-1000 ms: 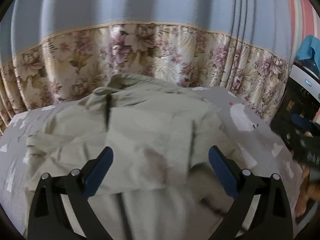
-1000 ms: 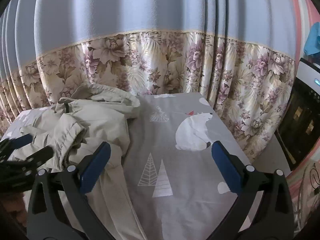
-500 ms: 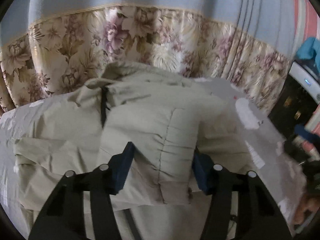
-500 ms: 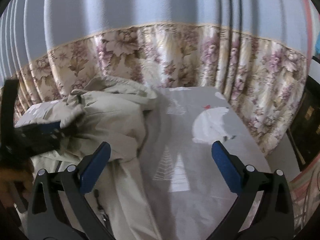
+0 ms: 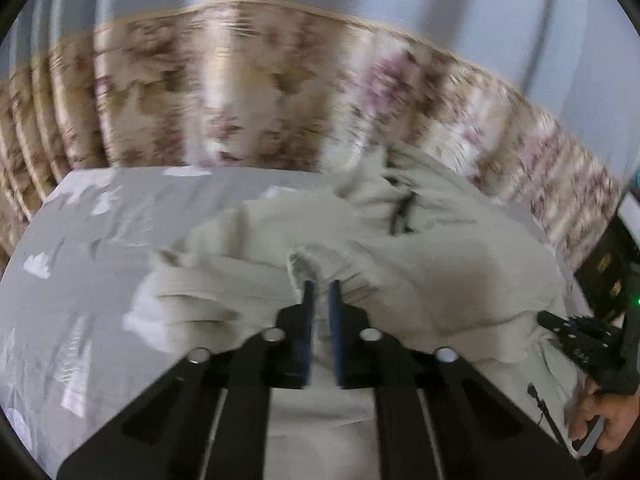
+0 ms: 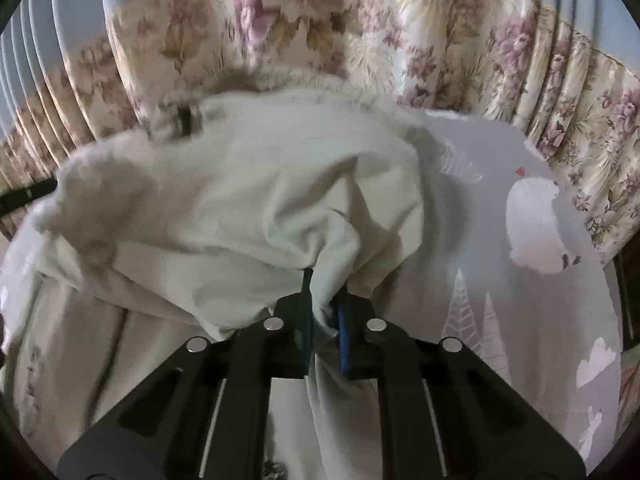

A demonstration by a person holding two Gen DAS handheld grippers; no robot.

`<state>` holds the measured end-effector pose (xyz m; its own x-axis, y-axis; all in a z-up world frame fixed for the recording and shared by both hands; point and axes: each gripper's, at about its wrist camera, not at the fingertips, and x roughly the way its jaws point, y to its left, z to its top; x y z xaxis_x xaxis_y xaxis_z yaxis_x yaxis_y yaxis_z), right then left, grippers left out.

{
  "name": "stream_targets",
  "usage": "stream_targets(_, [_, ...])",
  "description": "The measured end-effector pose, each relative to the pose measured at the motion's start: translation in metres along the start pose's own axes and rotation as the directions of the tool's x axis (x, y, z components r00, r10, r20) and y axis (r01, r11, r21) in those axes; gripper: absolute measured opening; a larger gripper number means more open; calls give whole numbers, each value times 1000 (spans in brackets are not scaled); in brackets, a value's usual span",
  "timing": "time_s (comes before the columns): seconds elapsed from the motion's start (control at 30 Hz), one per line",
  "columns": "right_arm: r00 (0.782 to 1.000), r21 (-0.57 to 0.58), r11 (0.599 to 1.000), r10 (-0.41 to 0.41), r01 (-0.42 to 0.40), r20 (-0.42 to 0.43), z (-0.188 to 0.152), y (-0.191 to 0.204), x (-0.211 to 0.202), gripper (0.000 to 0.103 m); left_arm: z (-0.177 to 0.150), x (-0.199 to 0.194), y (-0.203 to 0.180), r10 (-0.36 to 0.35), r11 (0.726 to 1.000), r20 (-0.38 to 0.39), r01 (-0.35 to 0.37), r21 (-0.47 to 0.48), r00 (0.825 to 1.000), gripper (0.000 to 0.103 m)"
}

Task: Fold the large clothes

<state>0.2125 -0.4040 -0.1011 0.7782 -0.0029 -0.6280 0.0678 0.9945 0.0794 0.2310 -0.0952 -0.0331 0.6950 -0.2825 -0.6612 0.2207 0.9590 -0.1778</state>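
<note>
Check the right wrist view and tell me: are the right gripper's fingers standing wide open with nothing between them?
No, the right gripper is shut on a bunched fold of the pale jacket, which spills out between its fingers.

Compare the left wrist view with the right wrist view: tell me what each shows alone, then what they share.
Only the left wrist view shows the left gripper shut on a gathered fold of the pale jacket, and, at its right edge, the right gripper's black body with the person's hand holding it.

Only the right wrist view shows the right gripper's fingertips shut on a bunched fold of the jacket, and the white bear print on the sheet.

Both show the jacket, the grey printed sheet under it, and the floral curtain behind.
</note>
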Motion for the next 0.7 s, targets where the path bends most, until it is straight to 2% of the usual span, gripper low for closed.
stream_targets(0.1, [997, 14, 1000, 6, -7, 83, 5, -8, -34, 9, 3, -28, 29, 40, 999, 84, -39, -6, 996, 2])
stream_targets(0.13, [996, -5, 1000, -9, 9, 84, 5, -9, -37, 9, 2, -28, 36, 59, 998, 85, -59, -7, 995, 2])
stream_targets(0.23, [998, -31, 998, -61, 61, 6, -6, -20, -19, 11, -8, -10, 76, 111, 991, 7, -111, -76, 994, 2])
stream_targets(0.3, [996, -31, 998, -51, 49, -71, -13, -25, -3, 21, -17, -2, 89, 92, 991, -37, -95, -95, 995, 2])
stream_targets(0.37, [996, -43, 998, -40, 36, -81, -16, -20, 1, 55, -22, -4, 81, 62, 995, -26, -64, -75, 998, 3])
stream_targets(0.4, [995, -55, 998, -42, 38, -88, -17, -18, 1, 63, -24, -3, 71, 34, 998, -37, -36, -48, 999, 4])
stream_targets(0.43, [996, -59, 997, -58, 53, -75, -16, -18, -3, 72, -25, -1, 59, 18, 999, -47, -19, -27, 999, 8])
stream_targets(0.47, [996, -59, 996, -66, 63, -55, -14, -18, -8, 74, -25, 3, 51, 11, 1000, -49, -11, -14, 999, 30])
stream_targets(0.5, [997, -51, 996, -74, 72, -29, -11, -19, -16, 74, -26, 6, 40, -8, 1000, -54, 9, 10, 998, 67])
stream_targets(0.53, [997, -36, 996, -77, 77, -10, -8, -21, -22, 75, -27, 7, 32, -14, 1000, -45, 14, 20, 999, 78])
stream_targets(0.6, [998, -11, 998, -59, 60, 29, -2, -22, -34, 78, -24, 16, 15, -17, 999, -31, 18, 40, 999, 81])
stream_targets(0.7, [998, -30, 998, -54, 56, 45, 5, -17, -39, 81, -22, 38, -2, -18, 998, -74, 22, 53, 997, 81])
